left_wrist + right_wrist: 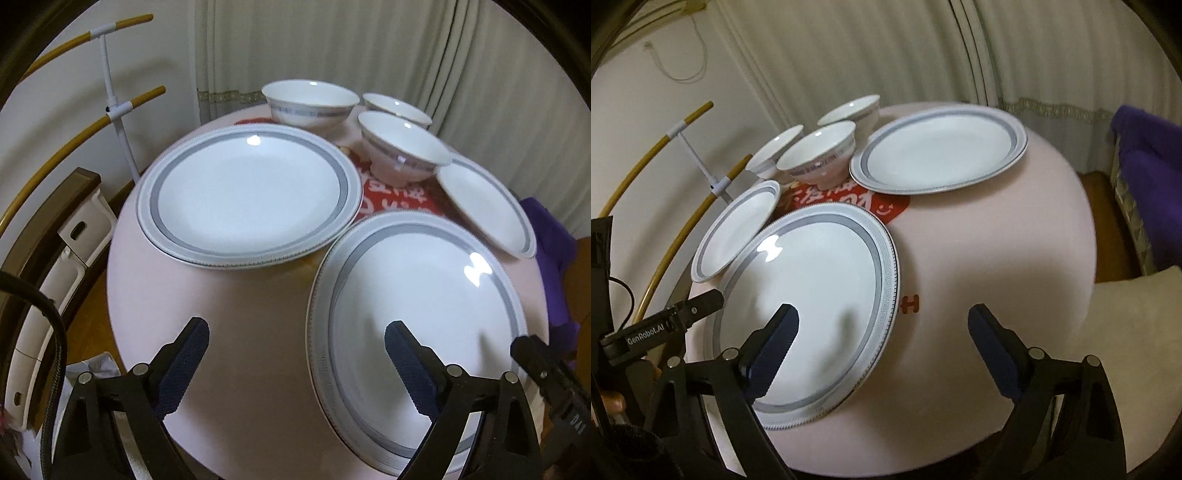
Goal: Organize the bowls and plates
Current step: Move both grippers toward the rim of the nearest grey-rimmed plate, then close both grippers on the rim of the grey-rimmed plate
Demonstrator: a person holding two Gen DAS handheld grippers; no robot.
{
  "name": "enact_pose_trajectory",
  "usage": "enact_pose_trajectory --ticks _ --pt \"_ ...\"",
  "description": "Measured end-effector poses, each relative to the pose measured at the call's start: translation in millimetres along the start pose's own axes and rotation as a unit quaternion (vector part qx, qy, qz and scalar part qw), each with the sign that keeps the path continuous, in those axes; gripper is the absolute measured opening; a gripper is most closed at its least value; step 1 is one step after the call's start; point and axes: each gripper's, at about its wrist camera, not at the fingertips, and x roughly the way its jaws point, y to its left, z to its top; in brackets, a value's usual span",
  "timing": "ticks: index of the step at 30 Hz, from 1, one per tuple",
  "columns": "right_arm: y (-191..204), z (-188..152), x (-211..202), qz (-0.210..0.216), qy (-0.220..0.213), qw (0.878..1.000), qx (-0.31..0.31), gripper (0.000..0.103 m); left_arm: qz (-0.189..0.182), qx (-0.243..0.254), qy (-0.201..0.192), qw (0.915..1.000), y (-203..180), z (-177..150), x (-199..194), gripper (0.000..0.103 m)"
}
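Plates [417, 317] lie ungripped; left gripper [295, 354] and right gripper [882, 339] both gape wide, empty

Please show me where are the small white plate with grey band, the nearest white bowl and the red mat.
Small white plate with grey band [487, 206], left wrist view, its centre.
Nearest white bowl [400, 149], left wrist view, its inside.
Red mat [886, 208], right wrist view, its printed corner.

"GenRobot.AI" stands in white on the left gripper [661, 326] body; white characters on the red mat [849, 201] are unreadable
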Motion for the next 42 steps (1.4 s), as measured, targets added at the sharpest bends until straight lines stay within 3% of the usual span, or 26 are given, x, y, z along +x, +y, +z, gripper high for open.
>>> enact_pose_trajectory --ticks 7,16,22,27,33,38,42 --pt "6 1 8 -0.002 -0.001 1.0 0.015 0.075 -0.011 0.022 -0.01 0.9996 -2 1 29 0.095" --pt "2 4 11 -0.003 -0.01 0.999 0.038 0.071 -0.029 0.022 -0.009 0.9993 12 -7 36 0.096" --pt "-1 5 11 0.0 -0.015 0.999 0.046 0.062 -0.035 0.014 -0.014 0.9992 19 -10 36 0.096" --pt "-2 3 12 -0.003 -0.017 0.999 0.047 0.057 -0.02 0.048 0.015 0.9985 10 -13 42 0.102" --pt "-2 1 12 0.001 -0.015 0.999 0.05 0.048 -0.014 0.035 0.027 0.9989 9 -8 46 0.102" --pt "-1 -2 10 0.004 -0.014 0.999 0.052 0.047 -0.046 0.001 0.025 0.9986 19 -5 42 0.1" --pt "0 -2 10 0.008 -0.013 0.998 0.055 0.042 -0.07 0.009 0.026 0.9972 23 -5 41 0.098"
